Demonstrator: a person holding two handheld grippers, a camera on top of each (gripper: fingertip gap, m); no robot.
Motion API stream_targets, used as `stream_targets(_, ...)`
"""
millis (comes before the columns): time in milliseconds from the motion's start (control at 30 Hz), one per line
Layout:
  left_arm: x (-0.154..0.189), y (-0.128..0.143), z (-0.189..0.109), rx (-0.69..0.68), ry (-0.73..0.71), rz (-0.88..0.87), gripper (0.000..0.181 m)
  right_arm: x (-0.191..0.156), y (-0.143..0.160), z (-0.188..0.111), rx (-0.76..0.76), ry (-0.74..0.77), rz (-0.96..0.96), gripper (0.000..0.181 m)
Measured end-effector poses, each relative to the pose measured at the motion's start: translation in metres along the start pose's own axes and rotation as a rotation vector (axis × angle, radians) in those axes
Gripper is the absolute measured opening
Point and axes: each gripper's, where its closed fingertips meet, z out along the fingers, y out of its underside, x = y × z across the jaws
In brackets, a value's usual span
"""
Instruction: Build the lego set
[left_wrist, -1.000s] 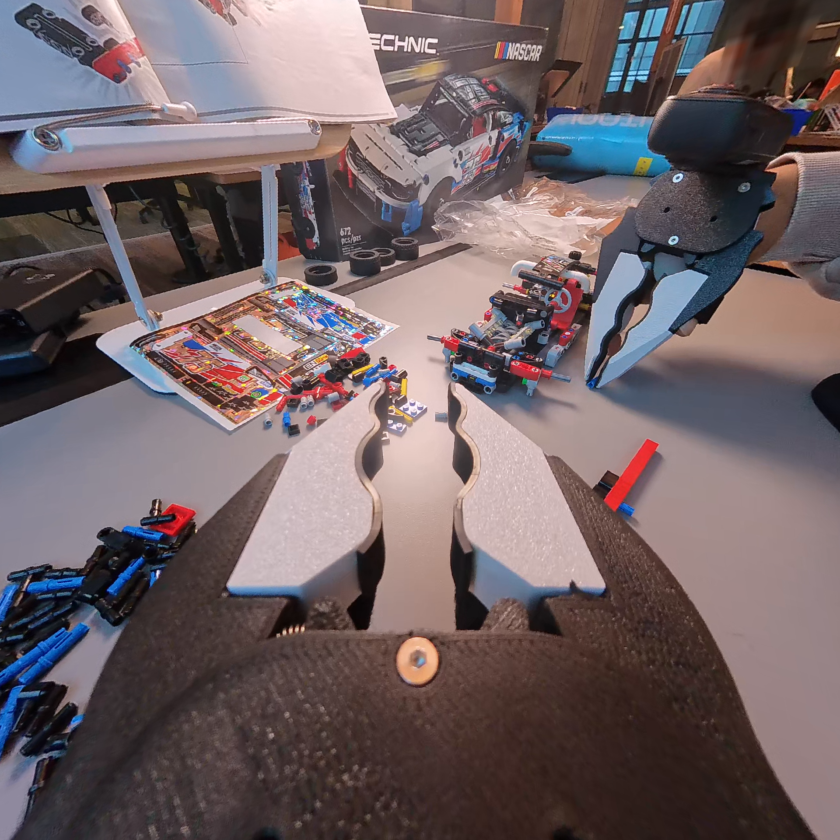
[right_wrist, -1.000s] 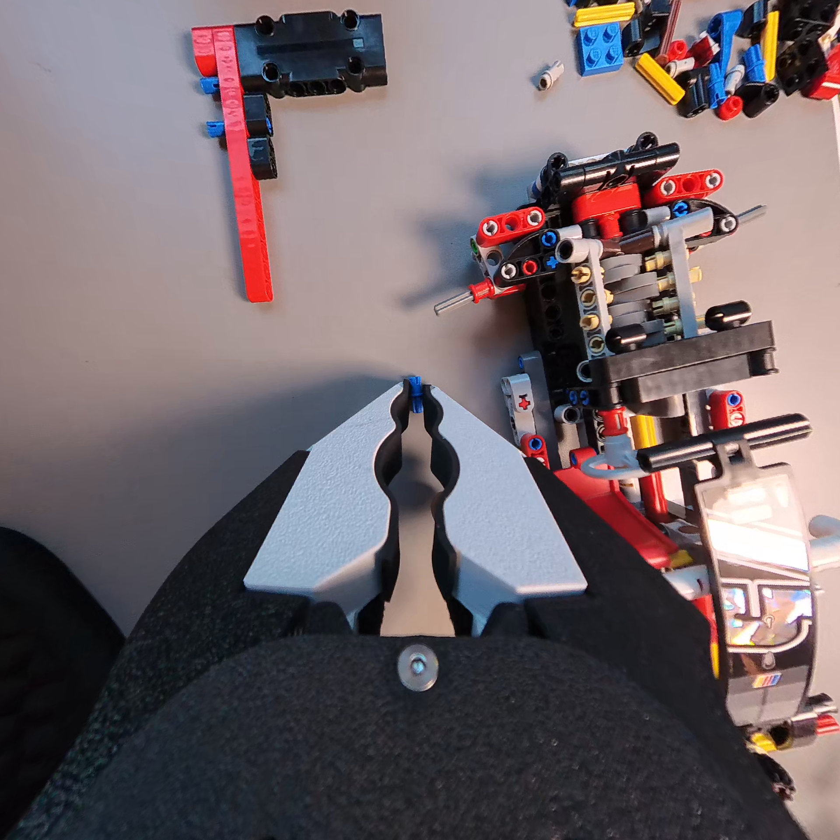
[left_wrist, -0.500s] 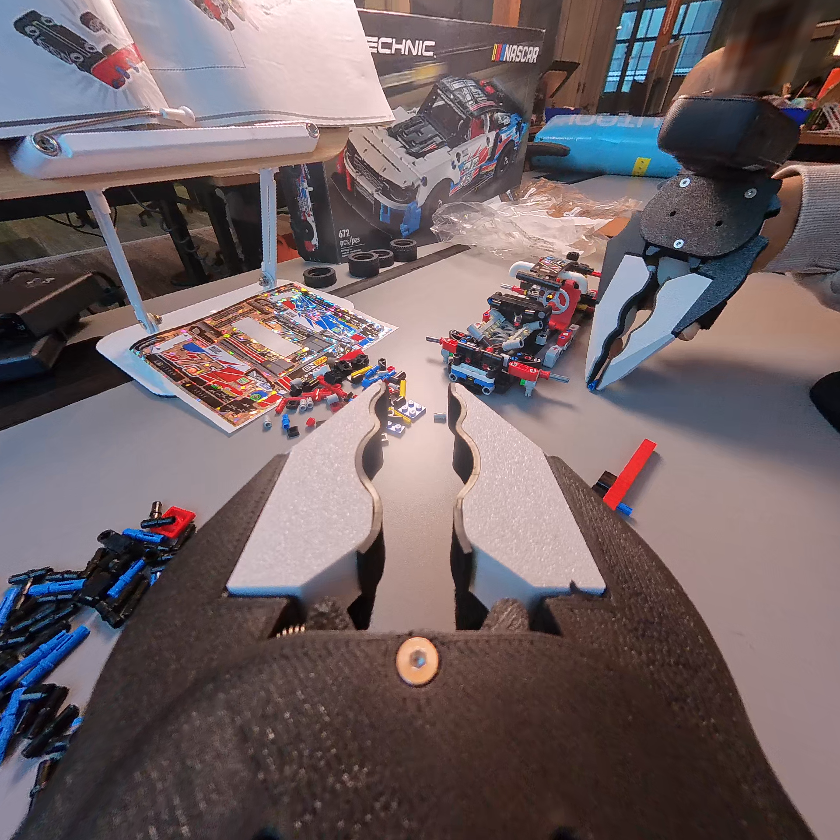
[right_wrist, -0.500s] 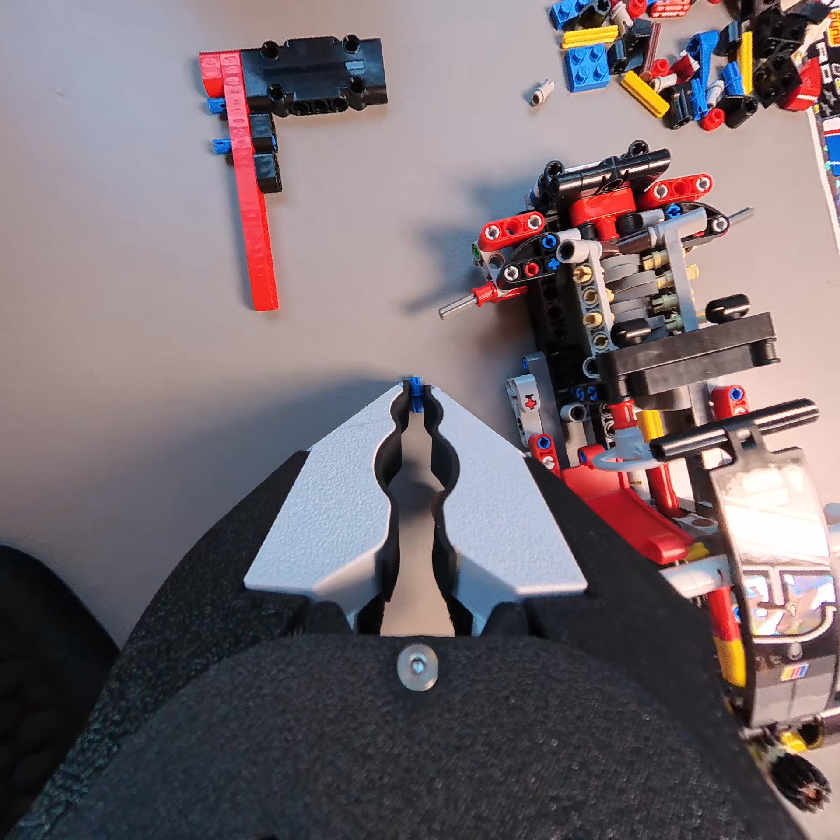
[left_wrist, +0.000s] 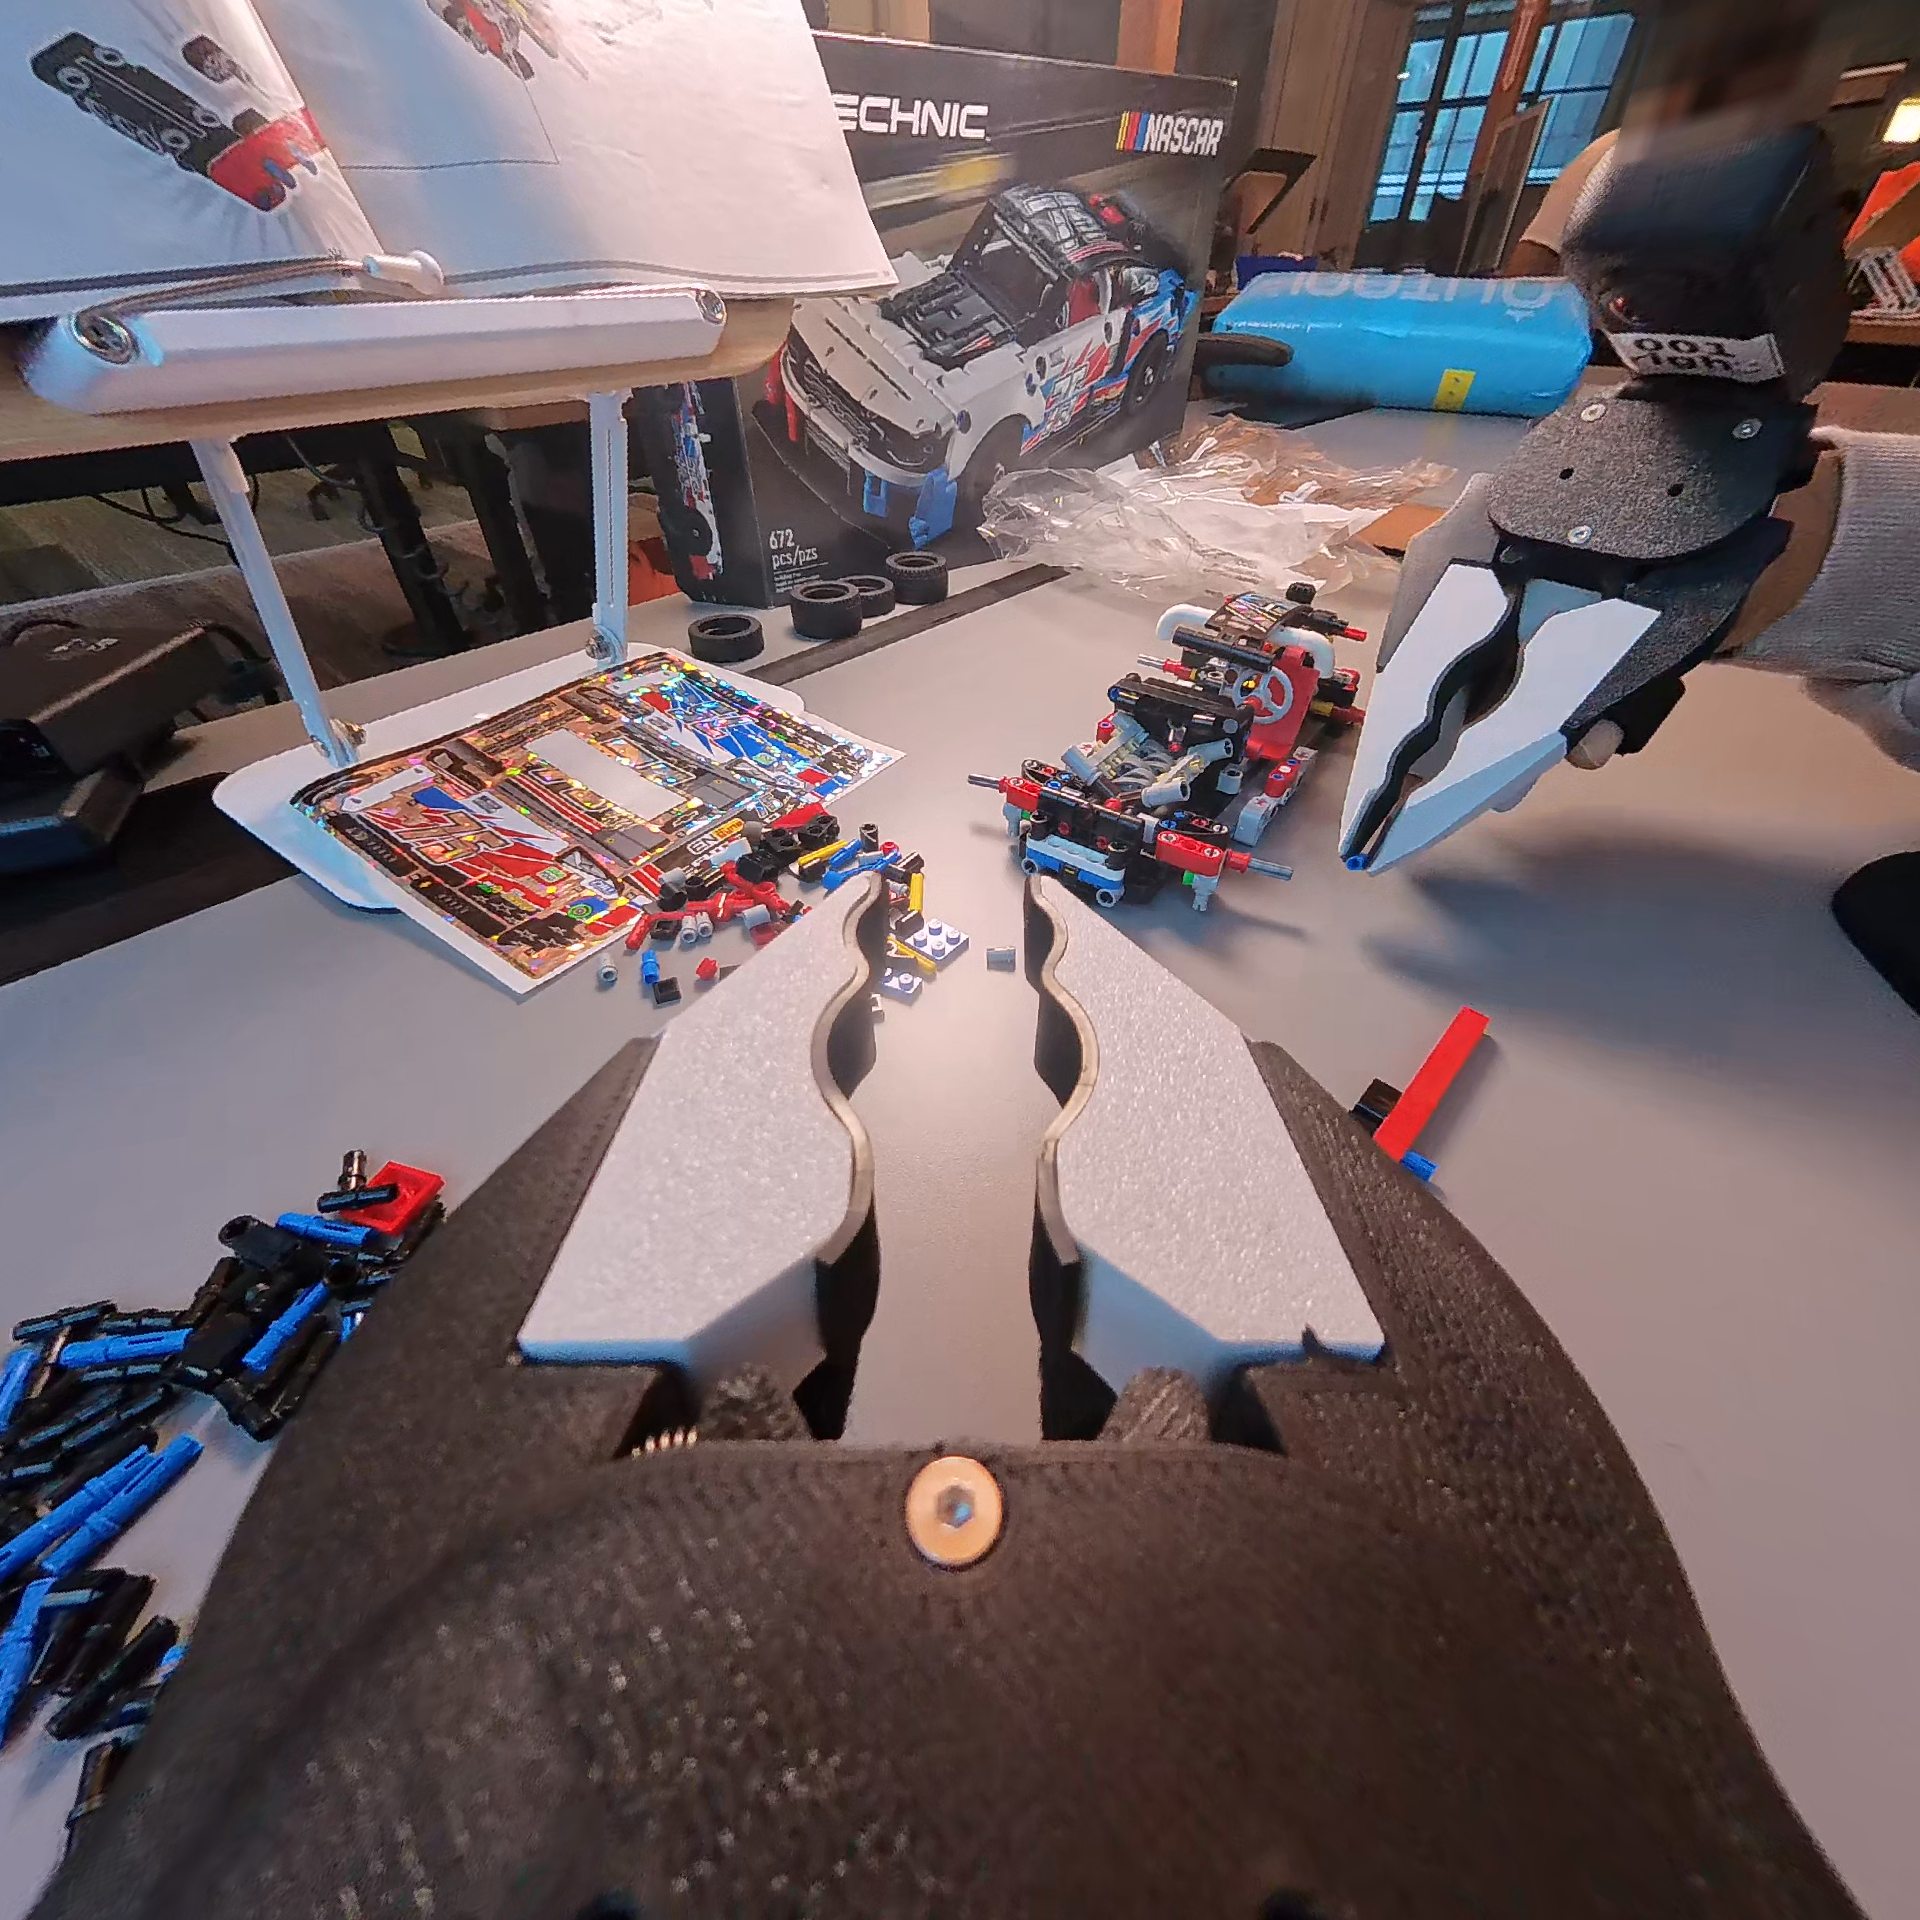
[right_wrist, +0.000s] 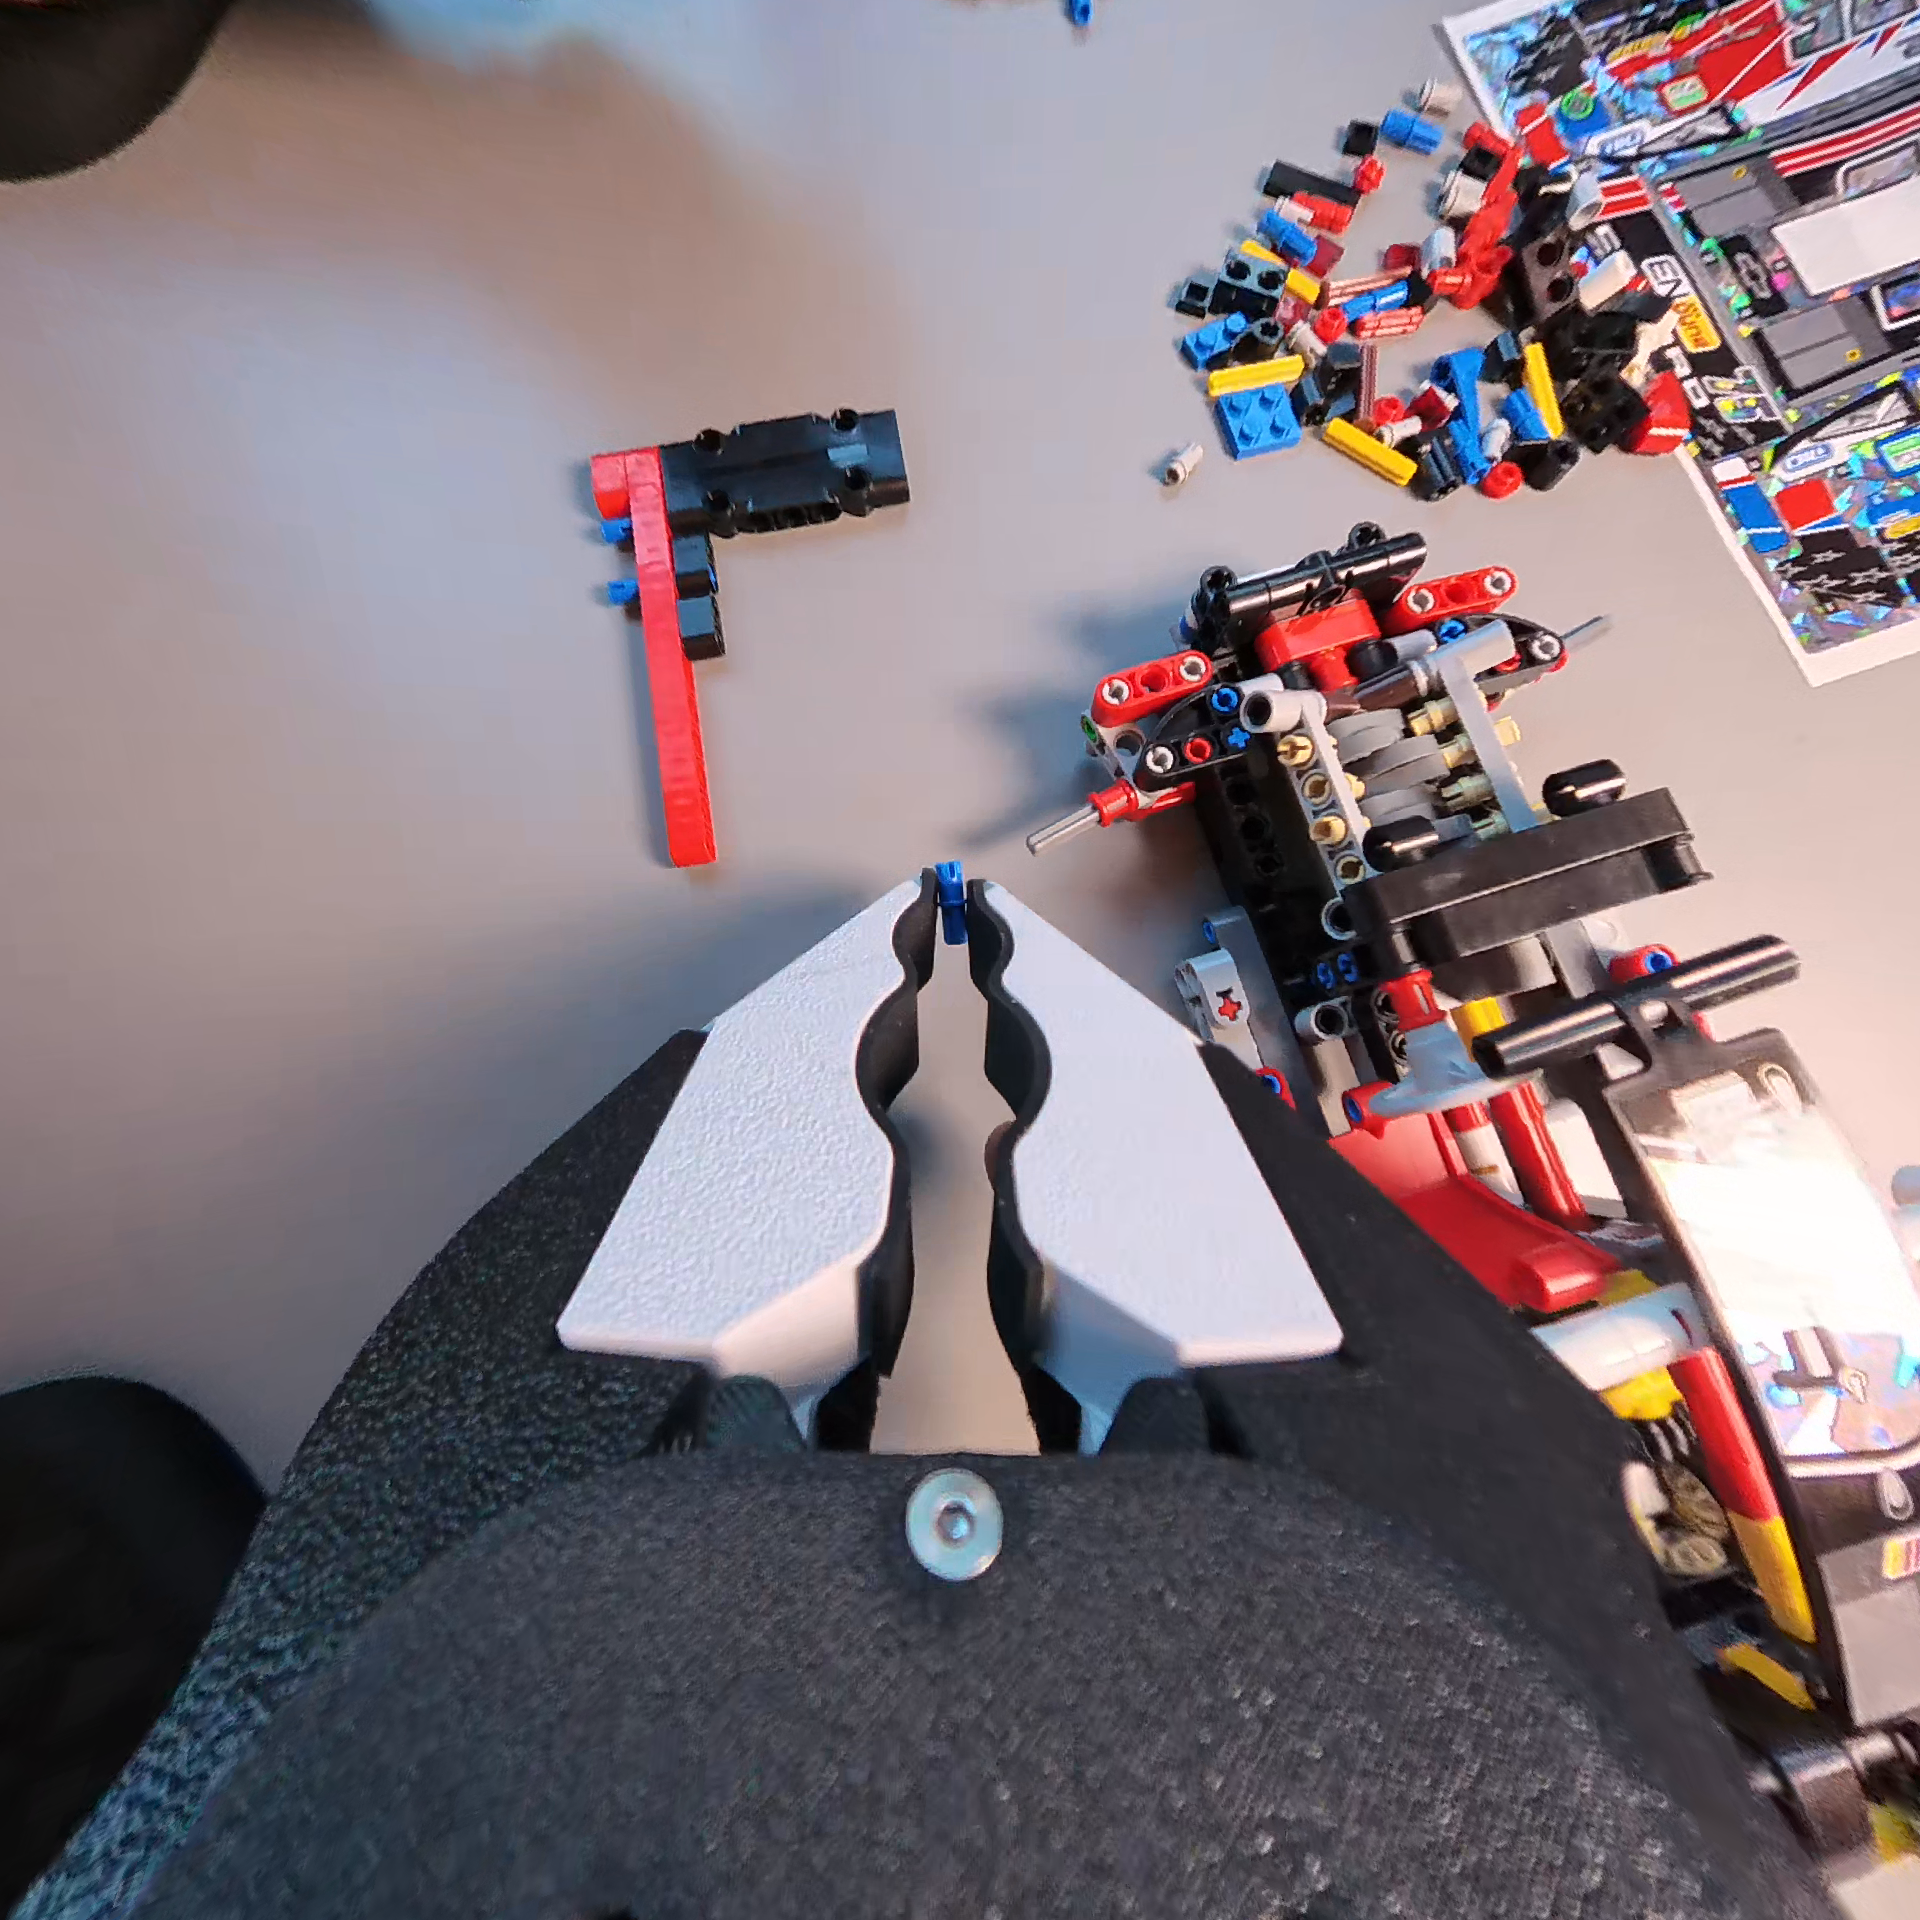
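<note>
The right hand-held gripper (right_wrist: 948, 902) pinches a tiny blue plastic peg (right_wrist: 949, 896) at its fingertips, above the grey bench (right_wrist: 312, 727), between the half-built red-and-black toy car chassis (right_wrist: 1403, 831) and a red beam joined to a black block (right_wrist: 727, 561). The left hand-held gripper (left_wrist: 951, 904) hovers with a wide gap, holding nothing. Behind stands the printed set box (left_wrist: 987, 312) with its race-car picture and lettering, beside a glittering sticker sheet (left_wrist: 561, 810) and loose small mixed-colour bricks (left_wrist: 790, 883).
</note>
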Motion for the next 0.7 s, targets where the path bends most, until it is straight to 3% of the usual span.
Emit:
stream_targets(400,0.001,0.0,-0.001,-0.002,0.008,-0.005,0.024,0.002,-0.031,-0.002,0.227,0.014,0.076,0.003)
stream_targets(567,0.001,0.001,0.0,-0.009,0.012,-0.007,0.024,0.01,-0.061,-0.019,0.45,0.001,0.186,0.003)
stream_targets(700,0.001,0.002,0.0,-0.012,0.013,-0.006,0.024,0.009,-0.09,-0.048,0.702,-0.151,0.357,0.002)
